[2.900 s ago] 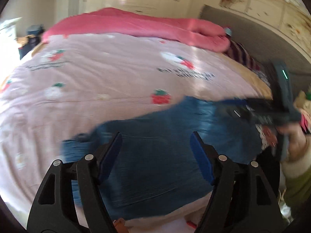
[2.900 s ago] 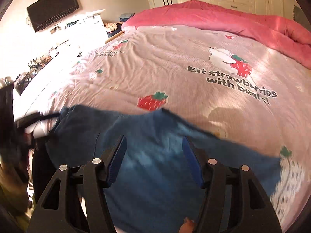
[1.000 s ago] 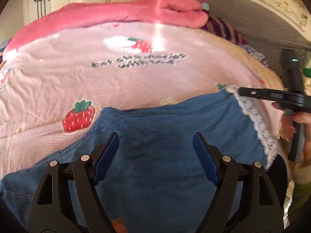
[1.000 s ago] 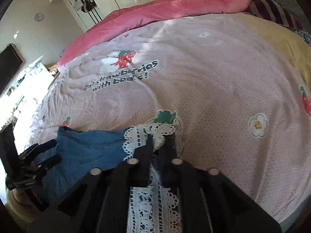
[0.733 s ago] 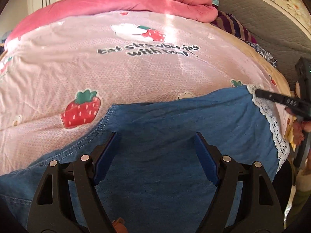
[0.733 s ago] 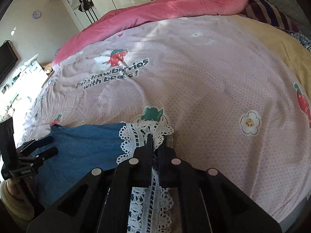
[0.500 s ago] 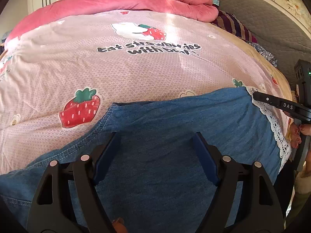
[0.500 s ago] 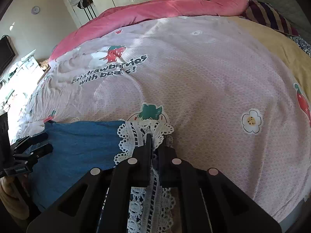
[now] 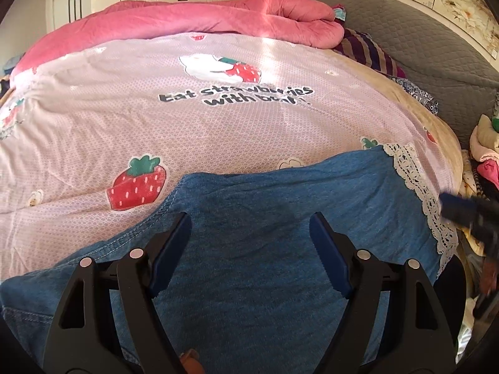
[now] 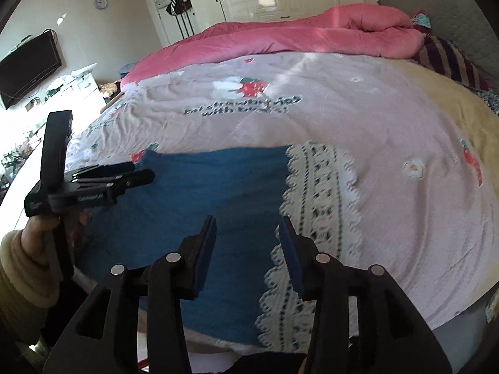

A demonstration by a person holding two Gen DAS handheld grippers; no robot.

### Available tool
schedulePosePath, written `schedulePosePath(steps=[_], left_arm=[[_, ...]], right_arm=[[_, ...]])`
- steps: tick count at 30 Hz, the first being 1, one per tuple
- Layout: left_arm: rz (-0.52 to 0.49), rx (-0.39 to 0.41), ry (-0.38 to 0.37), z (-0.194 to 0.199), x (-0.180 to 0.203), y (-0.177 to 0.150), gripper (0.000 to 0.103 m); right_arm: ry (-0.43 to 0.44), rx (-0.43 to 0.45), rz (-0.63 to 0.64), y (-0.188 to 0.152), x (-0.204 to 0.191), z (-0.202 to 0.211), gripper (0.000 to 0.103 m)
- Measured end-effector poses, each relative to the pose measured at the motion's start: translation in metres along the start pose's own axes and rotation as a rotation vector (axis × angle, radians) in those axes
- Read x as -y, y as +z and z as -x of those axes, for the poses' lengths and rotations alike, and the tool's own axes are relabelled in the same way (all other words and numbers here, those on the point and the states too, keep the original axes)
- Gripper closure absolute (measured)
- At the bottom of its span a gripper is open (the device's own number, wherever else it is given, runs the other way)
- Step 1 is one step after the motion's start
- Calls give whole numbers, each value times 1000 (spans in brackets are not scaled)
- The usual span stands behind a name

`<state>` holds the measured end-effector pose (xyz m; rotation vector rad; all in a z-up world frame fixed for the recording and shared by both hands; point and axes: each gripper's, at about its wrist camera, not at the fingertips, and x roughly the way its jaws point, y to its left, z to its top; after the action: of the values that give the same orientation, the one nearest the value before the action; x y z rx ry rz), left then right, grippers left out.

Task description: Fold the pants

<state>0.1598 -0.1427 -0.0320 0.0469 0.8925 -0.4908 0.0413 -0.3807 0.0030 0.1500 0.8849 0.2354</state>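
Note:
Blue denim pants with a white lace hem lie flat near the front edge of a pink strawberry bedspread. My left gripper hovers open over the denim with nothing between its fingers. In the right wrist view it is the gripper at the left end of the pants. My right gripper hangs above the denim beside the lace hem; its jaws are opening and hold nothing. It shows as a blur at the right edge of the left wrist view.
A rolled pink duvet lies along the far side of the bed, with a striped pillow and a grey headboard to the right. A clothes pile sits past the bed's right edge. A hand and cream sleeve hold the left gripper.
My right gripper let go of the lace hem, opened and drew back and sideways. The hem now lies flat on the bed. The left gripper stayed open over the denim.

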Motion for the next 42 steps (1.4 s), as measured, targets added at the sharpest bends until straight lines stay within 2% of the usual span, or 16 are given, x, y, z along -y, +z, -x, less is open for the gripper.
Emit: schedulePosePath(steps=[4,10,13,17,21,30,42], left_arm=[[-12,9,5,5,3,-1,32],[-14,17,-5,11,7,-2,32],[-18,17,-8,14,10,-3,32],[-26,26,-17,24,16,-3,32],[-41,43,-32,35,26,-1,30],[-84,81,-51,57,50,5,11],[-155,79,-52,57,81,17,10]], right_arm=[[-57,-98,-52,-14,10,-18,56],[-100,-105,-40,-18,6,-24,55],[-79,-84,-51,-18,3,-19,50],[-59,-27,-49,-20,0,3,36],[-63,17,-51,-18,0,23,31],[-82,90,-40,-21,-1,54,17],[-90,98,-65,-32,9,67,13]])
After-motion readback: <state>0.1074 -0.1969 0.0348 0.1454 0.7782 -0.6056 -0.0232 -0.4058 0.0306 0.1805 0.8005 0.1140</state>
